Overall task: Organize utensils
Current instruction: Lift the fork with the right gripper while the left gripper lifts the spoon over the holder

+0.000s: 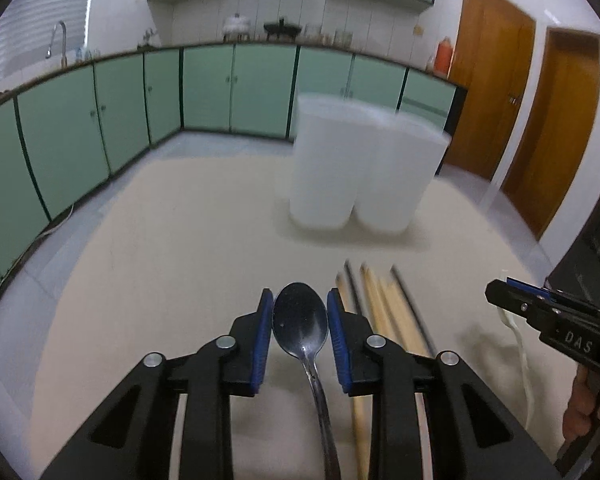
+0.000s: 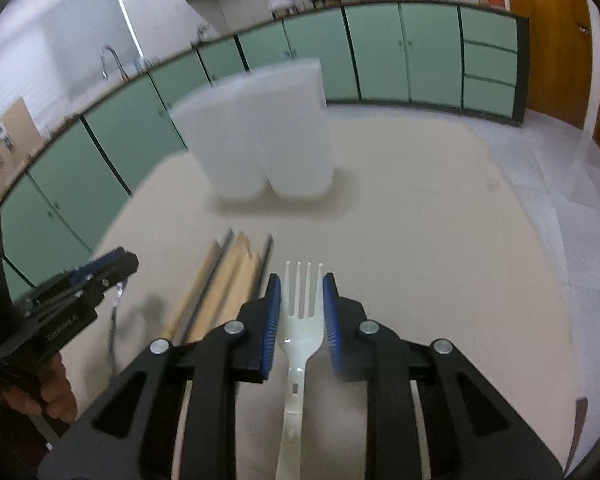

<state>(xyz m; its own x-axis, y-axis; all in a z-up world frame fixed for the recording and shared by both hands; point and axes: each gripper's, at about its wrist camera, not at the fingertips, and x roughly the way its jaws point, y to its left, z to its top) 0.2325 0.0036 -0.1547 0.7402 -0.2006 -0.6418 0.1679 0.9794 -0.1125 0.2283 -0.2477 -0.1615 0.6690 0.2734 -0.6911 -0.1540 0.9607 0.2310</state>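
Left gripper (image 1: 300,320): blue-padded jaws pinch the bowl of a dark metal spoon (image 1: 300,322), its handle running back toward the camera. Right gripper (image 2: 300,308): jaws pinch the head of a white plastic fork (image 2: 301,320), tines pointing away. Both utensils are held over the beige tabletop (image 1: 160,260). A bundle of wooden and dark chopsticks (image 1: 380,304) lies on the table between the two grippers. Further off stand two translucent white plastic containers (image 1: 360,168), side by side and touching. Green cabinets (image 1: 100,128) line the far wall.
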